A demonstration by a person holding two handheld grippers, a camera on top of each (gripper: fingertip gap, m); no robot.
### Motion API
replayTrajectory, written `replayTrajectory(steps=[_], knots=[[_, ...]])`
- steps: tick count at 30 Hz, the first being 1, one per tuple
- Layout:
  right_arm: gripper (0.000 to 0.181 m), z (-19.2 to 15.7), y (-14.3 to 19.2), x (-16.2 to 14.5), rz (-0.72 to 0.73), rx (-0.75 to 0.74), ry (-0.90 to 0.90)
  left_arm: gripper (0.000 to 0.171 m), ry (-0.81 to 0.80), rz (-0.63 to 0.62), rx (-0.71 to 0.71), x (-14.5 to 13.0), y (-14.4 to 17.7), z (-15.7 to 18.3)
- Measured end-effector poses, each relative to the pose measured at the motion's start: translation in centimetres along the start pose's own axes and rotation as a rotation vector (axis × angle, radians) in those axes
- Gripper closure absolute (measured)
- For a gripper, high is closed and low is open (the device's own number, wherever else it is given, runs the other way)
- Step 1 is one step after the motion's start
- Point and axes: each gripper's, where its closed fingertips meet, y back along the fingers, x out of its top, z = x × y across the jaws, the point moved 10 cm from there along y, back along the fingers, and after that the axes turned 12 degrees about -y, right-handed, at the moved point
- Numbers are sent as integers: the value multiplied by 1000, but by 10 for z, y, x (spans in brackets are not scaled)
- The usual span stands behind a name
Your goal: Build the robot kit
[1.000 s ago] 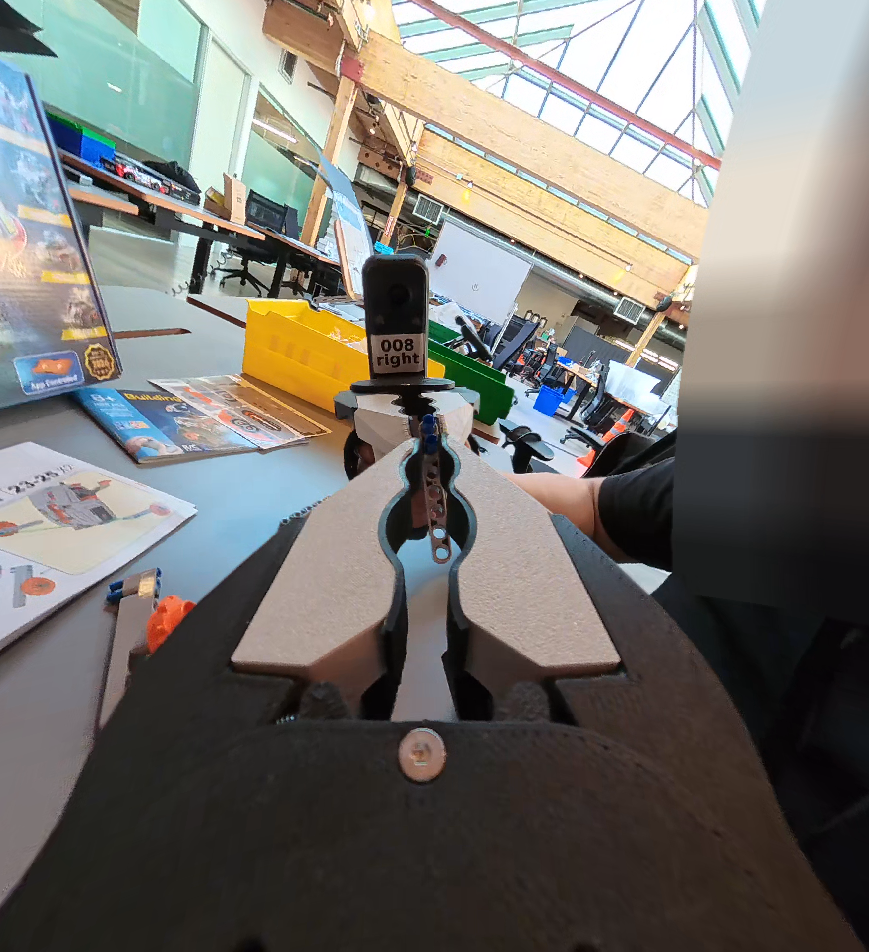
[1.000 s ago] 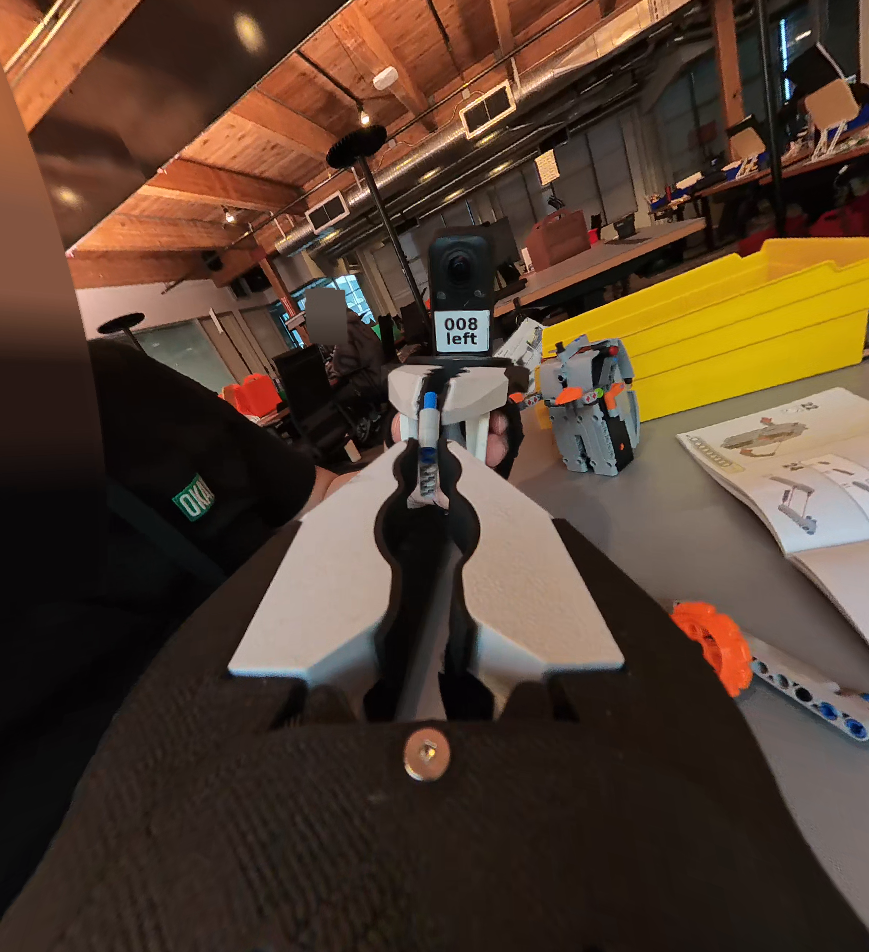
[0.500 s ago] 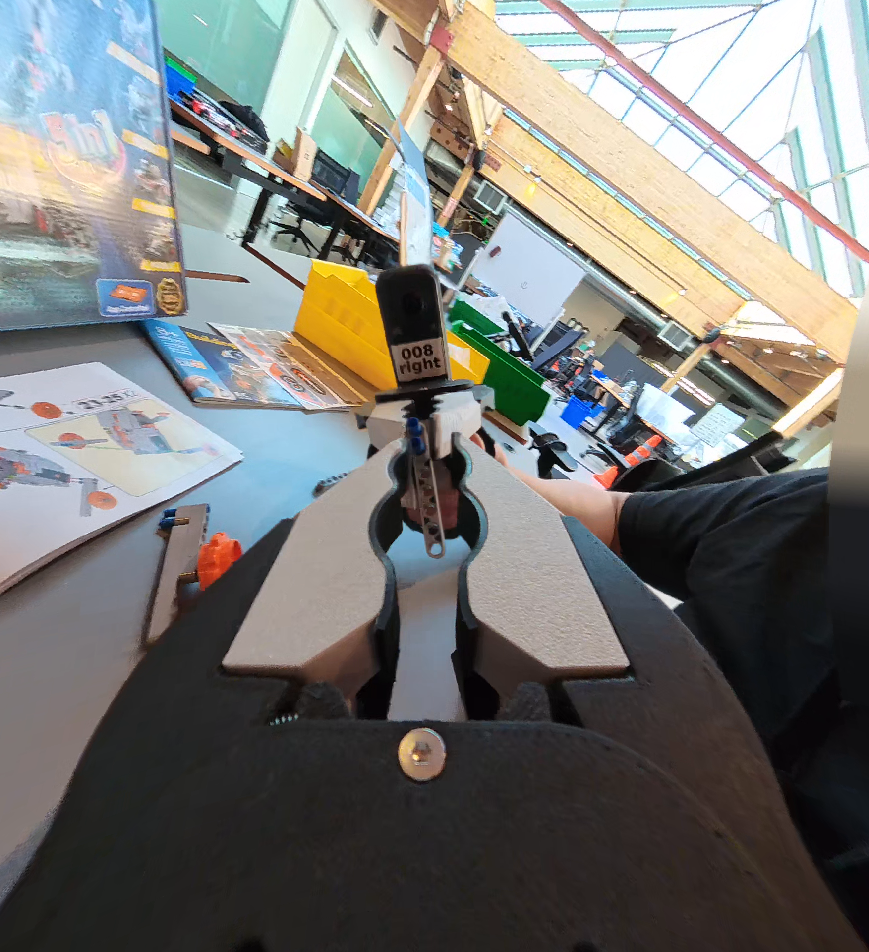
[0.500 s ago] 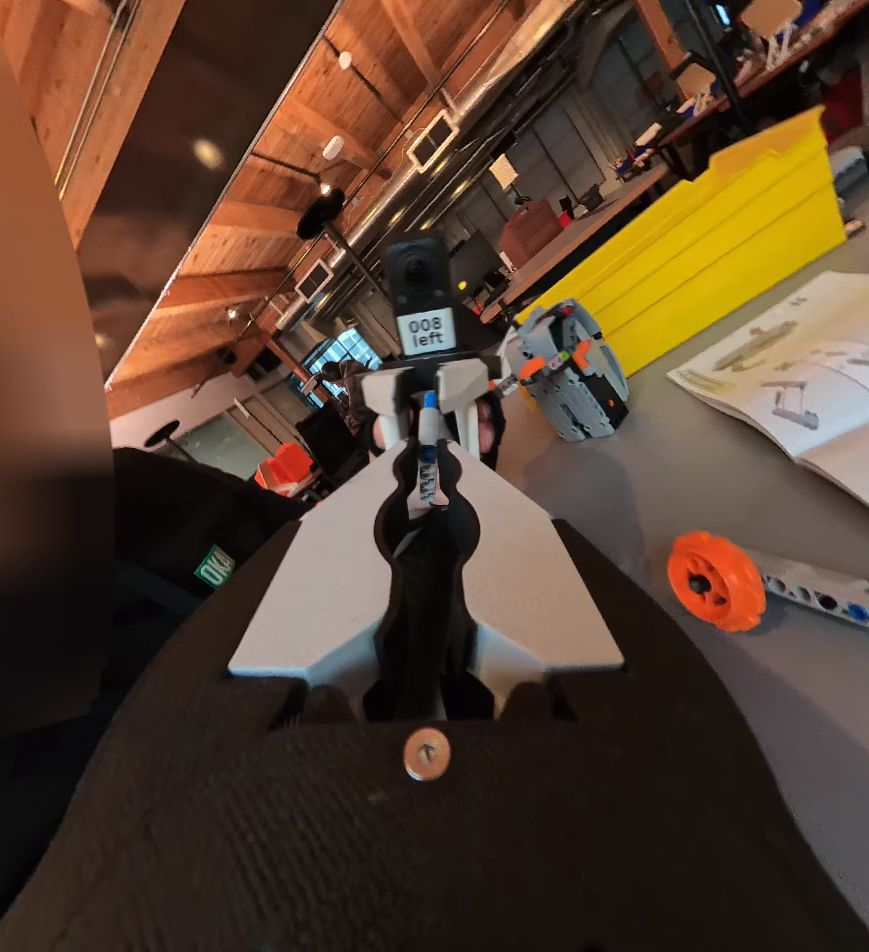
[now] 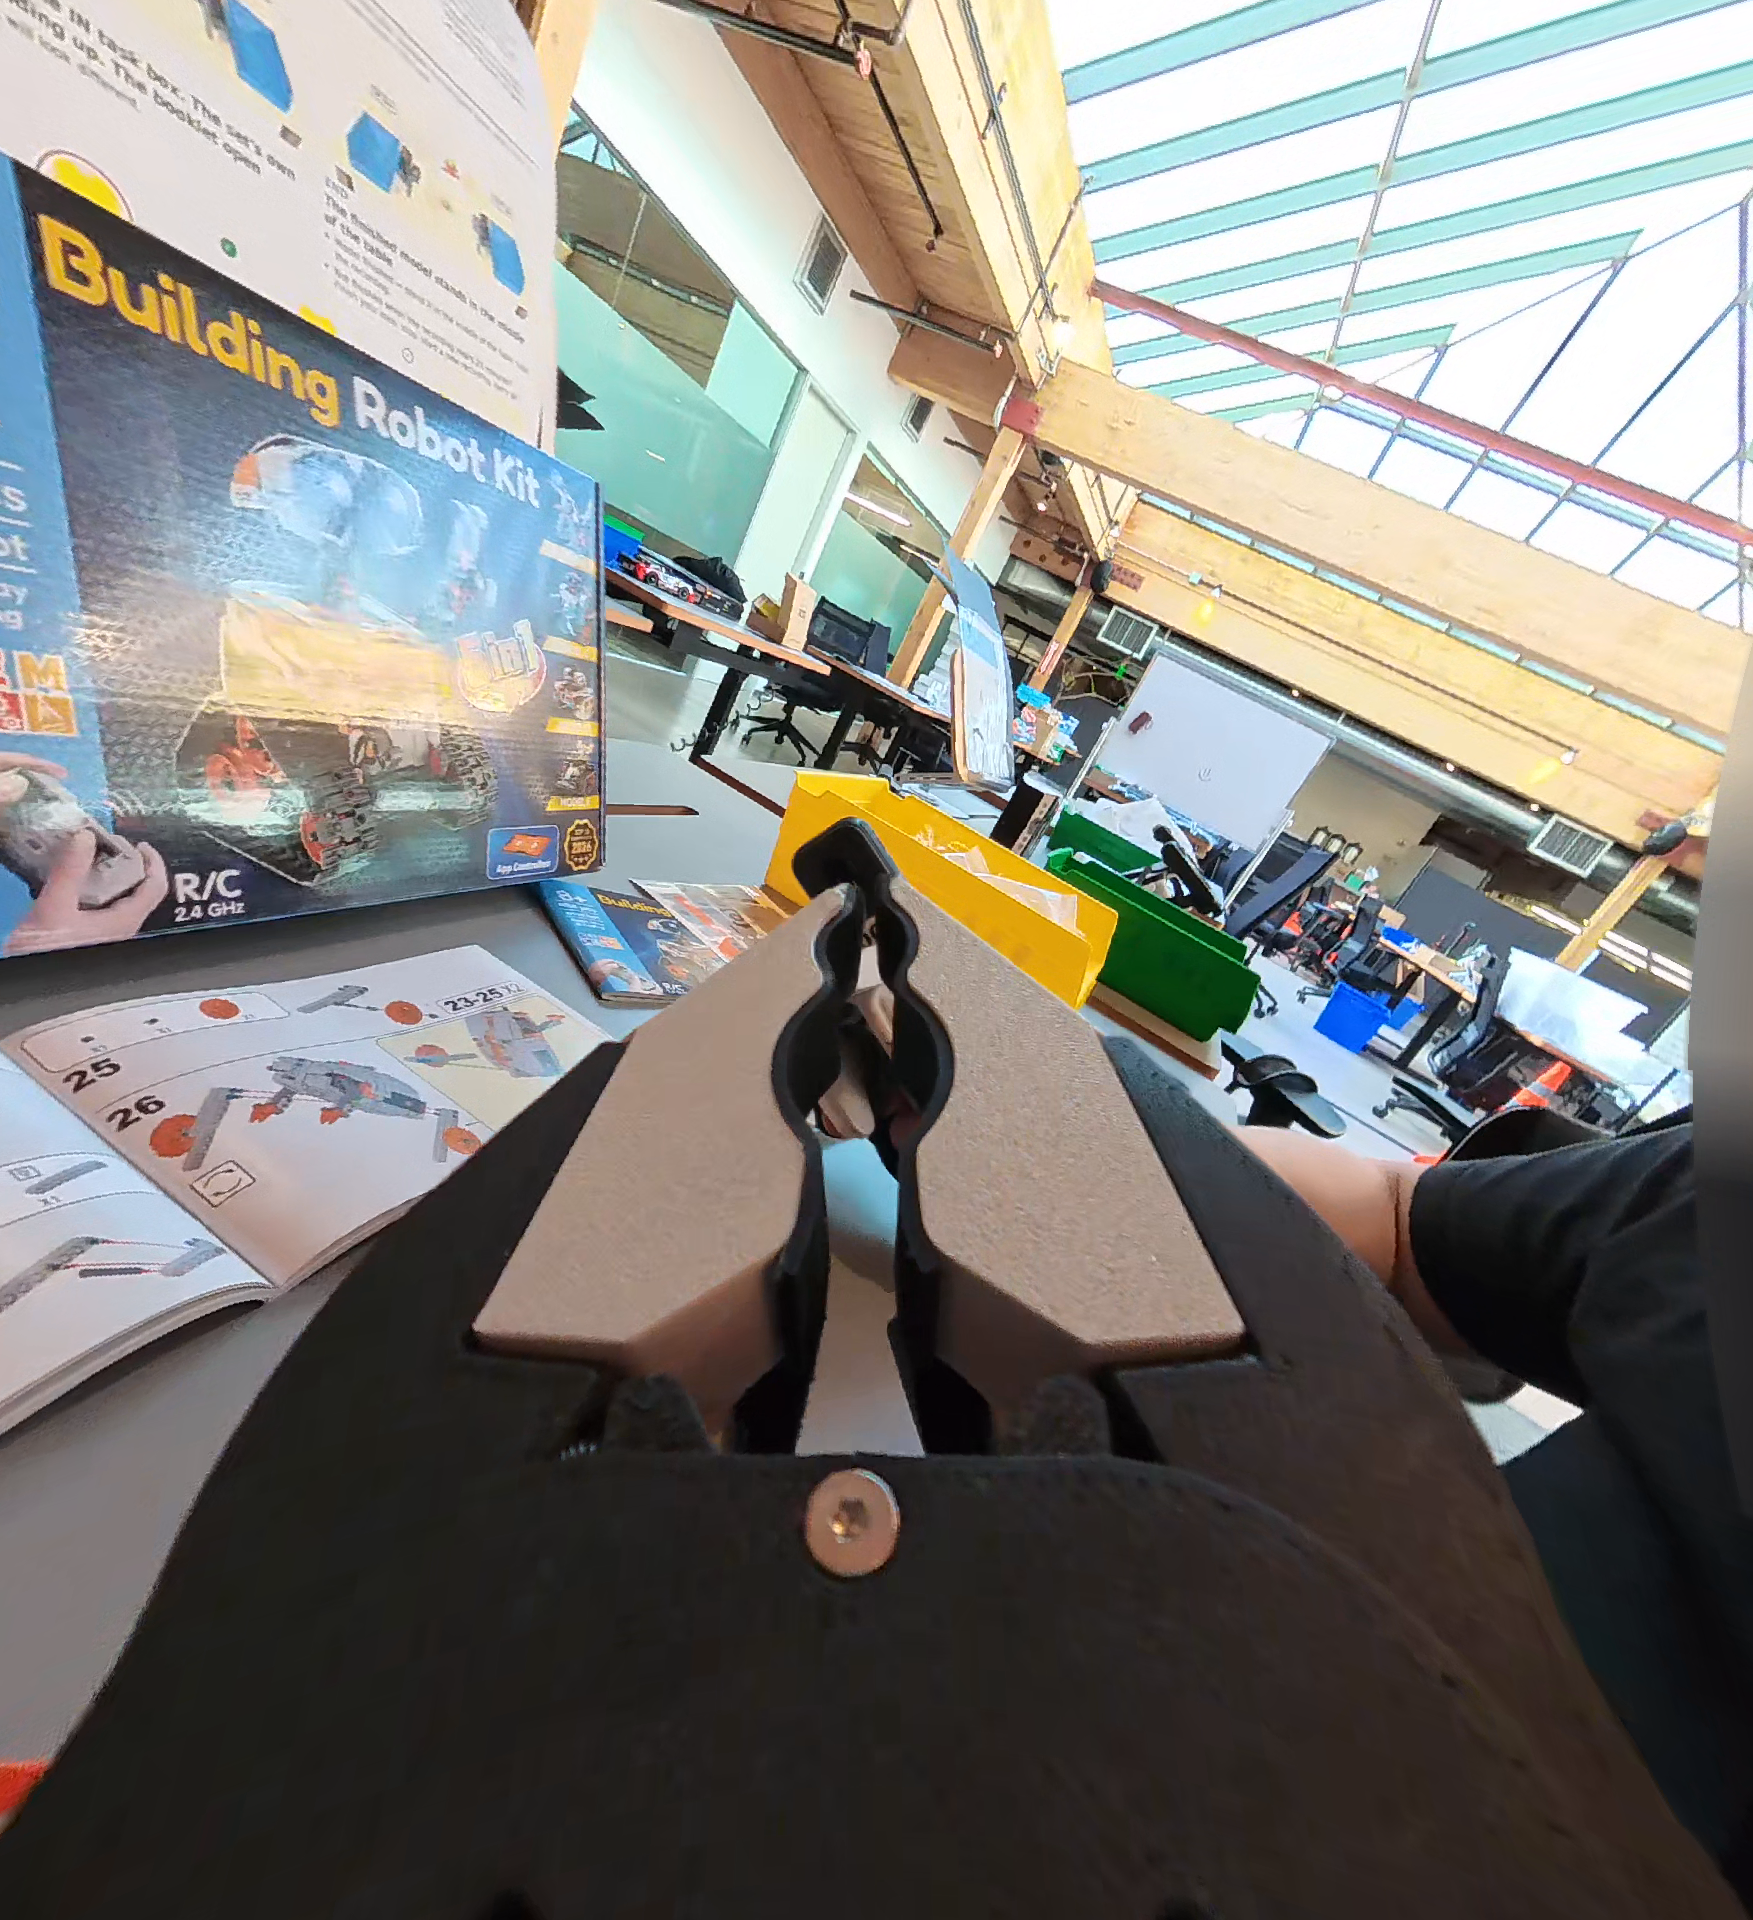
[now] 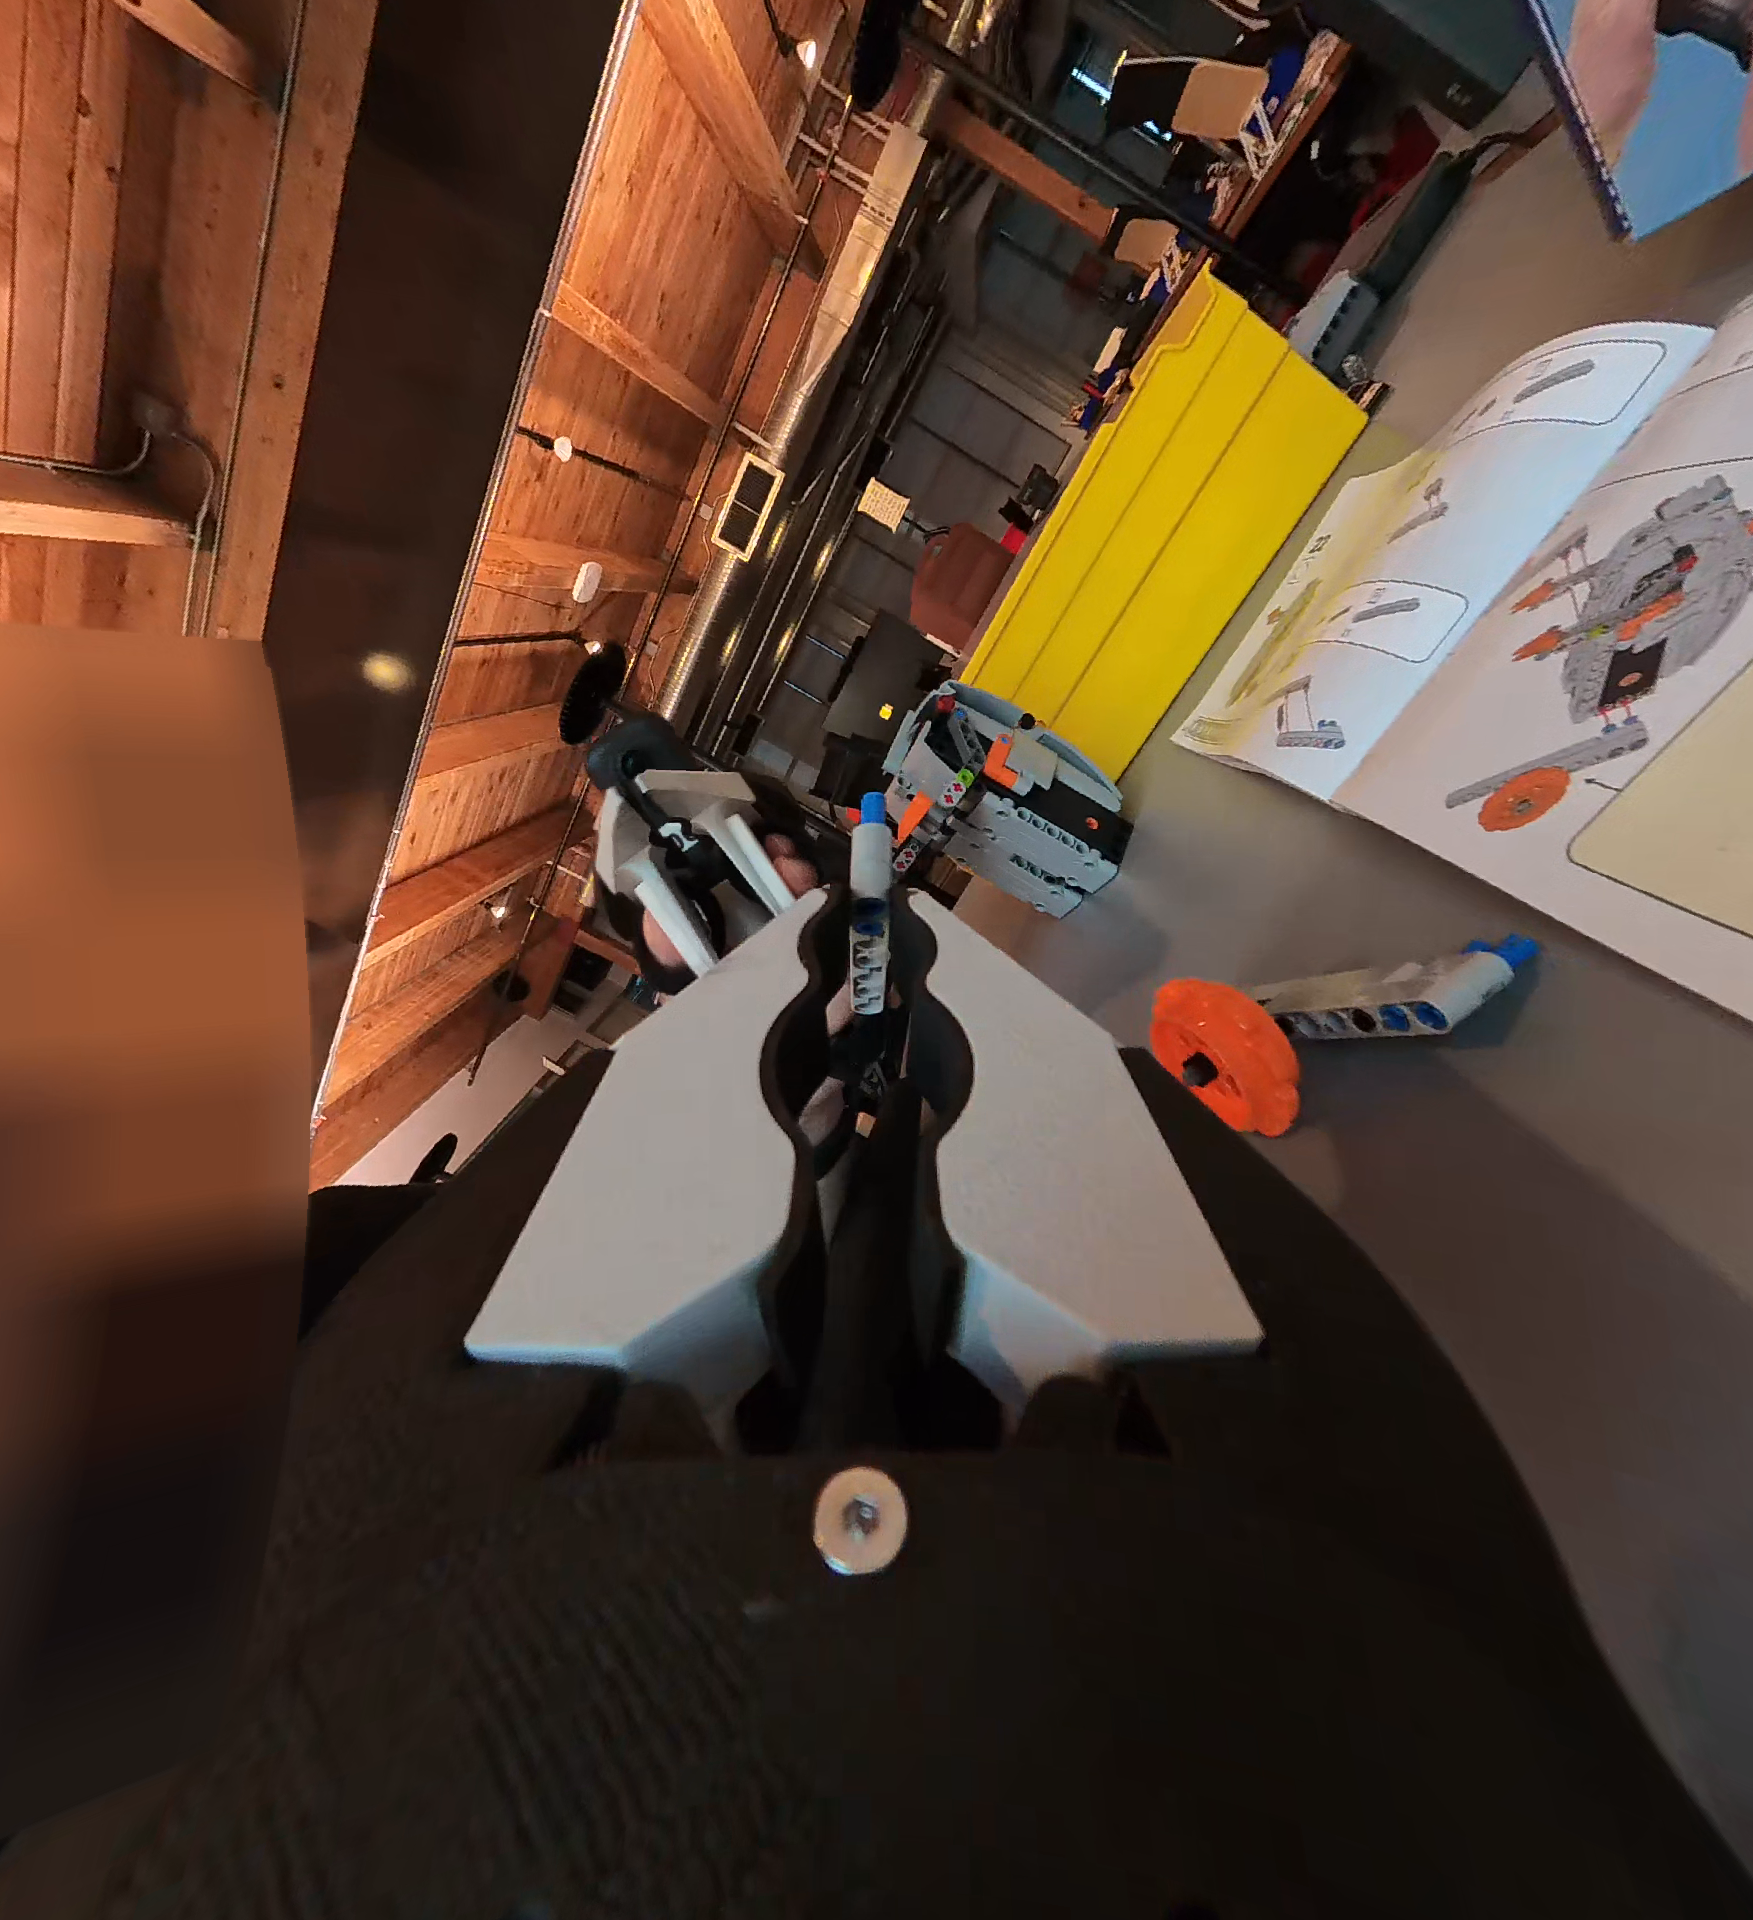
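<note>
Parted since a second ago: right gripper point(image 6: 867, 904) clenches grey beam point(image 6: 868, 940); left gripper point(image 5: 856, 894) closed empty, over grey table point(image 5: 41, 1548), lower left.

- From my left wrist view, the open booklet point(image 5: 176, 1153) lay on the table point(image 5: 41, 1558) to my left, the kit box point(image 5: 259, 644) standing behind it.
- The bins point(image 5: 965, 904) sat farther back, right of the box.
- From my right wrist view, the wheel point(image 6: 1225, 1060) lay between my gripper point(image 6: 867, 914) and the booklet point(image 6: 1578, 665), the model point(image 6: 1007, 800) before the bin point(image 6: 1163, 530).
</note>
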Motion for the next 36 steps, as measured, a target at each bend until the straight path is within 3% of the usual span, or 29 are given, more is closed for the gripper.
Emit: replayTrajectory(steps=[3,8,26,36], knots=[[176,-1,1,0,-1,0,6,171,18,30,25,1,3,-3],[176,-3,2,0,-6,24,10,171,-29,226,108,12,20,-3],[176,6,3,1,6,-68,-21,171,-67,223,149,15,28,-3],[176,6,3,2,10,-71,-34,171,-79,140,154,11,24,-4]])
